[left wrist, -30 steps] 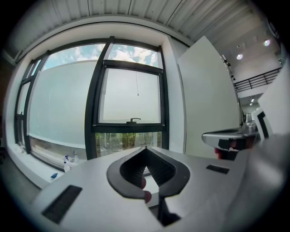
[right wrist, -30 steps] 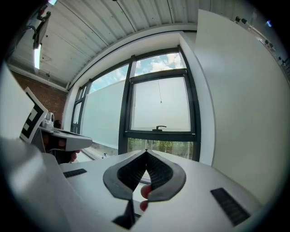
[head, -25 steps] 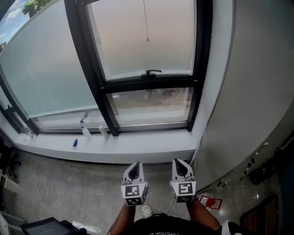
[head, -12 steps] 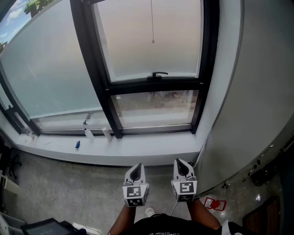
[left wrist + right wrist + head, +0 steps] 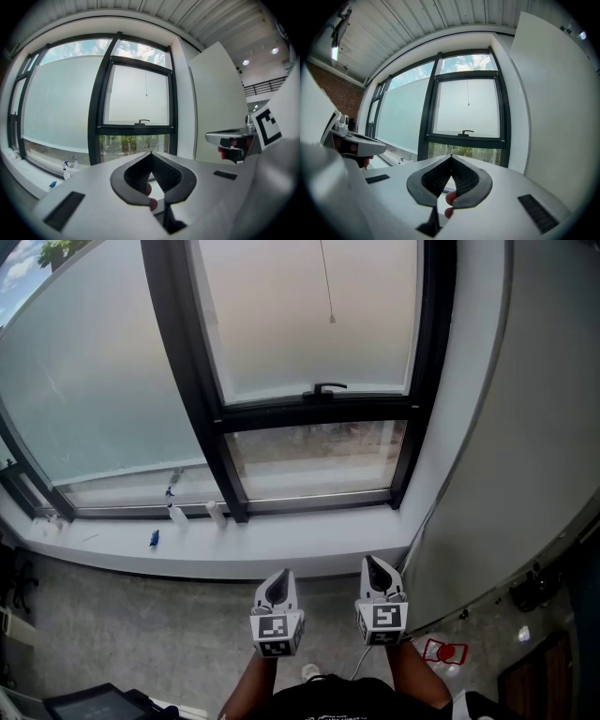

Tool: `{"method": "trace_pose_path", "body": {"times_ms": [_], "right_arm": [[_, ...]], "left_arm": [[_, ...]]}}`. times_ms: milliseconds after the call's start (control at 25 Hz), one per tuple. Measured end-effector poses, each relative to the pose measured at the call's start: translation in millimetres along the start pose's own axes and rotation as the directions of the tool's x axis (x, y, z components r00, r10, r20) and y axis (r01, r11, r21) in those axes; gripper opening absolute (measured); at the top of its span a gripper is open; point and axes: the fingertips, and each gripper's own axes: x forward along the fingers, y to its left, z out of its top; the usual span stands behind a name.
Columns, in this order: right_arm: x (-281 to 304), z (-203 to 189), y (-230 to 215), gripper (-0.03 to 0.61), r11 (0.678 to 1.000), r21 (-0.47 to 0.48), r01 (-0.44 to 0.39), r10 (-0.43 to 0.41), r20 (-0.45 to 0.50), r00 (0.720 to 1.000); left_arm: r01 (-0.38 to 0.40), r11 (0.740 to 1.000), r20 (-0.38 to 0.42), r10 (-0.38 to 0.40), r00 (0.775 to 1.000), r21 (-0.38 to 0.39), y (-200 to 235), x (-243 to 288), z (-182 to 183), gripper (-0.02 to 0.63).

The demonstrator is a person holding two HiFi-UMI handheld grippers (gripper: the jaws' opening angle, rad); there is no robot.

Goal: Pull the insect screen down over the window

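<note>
Black framing of the window (image 5: pixel 199 381) fills more of the head view than a second ago, and the sill (image 5: pixel 281 554) has slid lower, so the person has been stepping closer. The left gripper (image 5: pixel 278 579) and right gripper (image 5: pixel 377 570) are held low and side by side, well short of the glass. A thin pull cord (image 5: pixel 327 287) hangs before the frosted upper pane, its end above the handle (image 5: pixel 325 388), and it has drifted rightward in the picture. The insect screen itself cannot be picked out and is probably rolled up above.

Left gripper view: jaws pressed together with nothing between them; the cord dangles far ahead, above the tips.

Right gripper view: jaws likewise closed and empty; the cord sits almost straight over them, still distant.

By my reading this is only the approach; a reach up to the cord comes next, and the jaws must part first.
</note>
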Motion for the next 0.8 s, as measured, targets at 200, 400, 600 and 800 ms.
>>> {"method": "trace_pose_path", "body": {"times_ms": [200, 400, 600, 800], "right_arm": [[3.8, -0.4, -2.3, 0.003, 0.999, 0.018, 0.040, -0.040, 0.004, 0.999], [4.2, -8.0, -2.0, 0.003, 0.998, 0.034, 0.050, -0.049, -0.005, 0.999], [21.0, -5.4, 2.3, 0.003, 0.998, 0.049, 0.043, -0.043, -0.006, 0.999], [42.0, -2.3, 3.2, 0.003, 1.000, 0.017, -0.001, 0.001, 0.000, 1.000]], "left_arm": [[0.052, 0.998, 0.010, -0.052, 0.999, 0.027, -0.6, 8.4, -4.1, 0.003], [0.069, 0.994, -0.014, -0.068, 0.998, 0.085, -3.8, 7.7, -11.2, 0.003], [0.069, 0.995, -0.009, -0.069, 0.998, 0.078, 5.5, 20.8, -8.4, 0.003], [0.060, 0.995, -0.011, -0.060, 0.998, 0.079, 11.2, 41.3, -3.1, 0.003]]}}
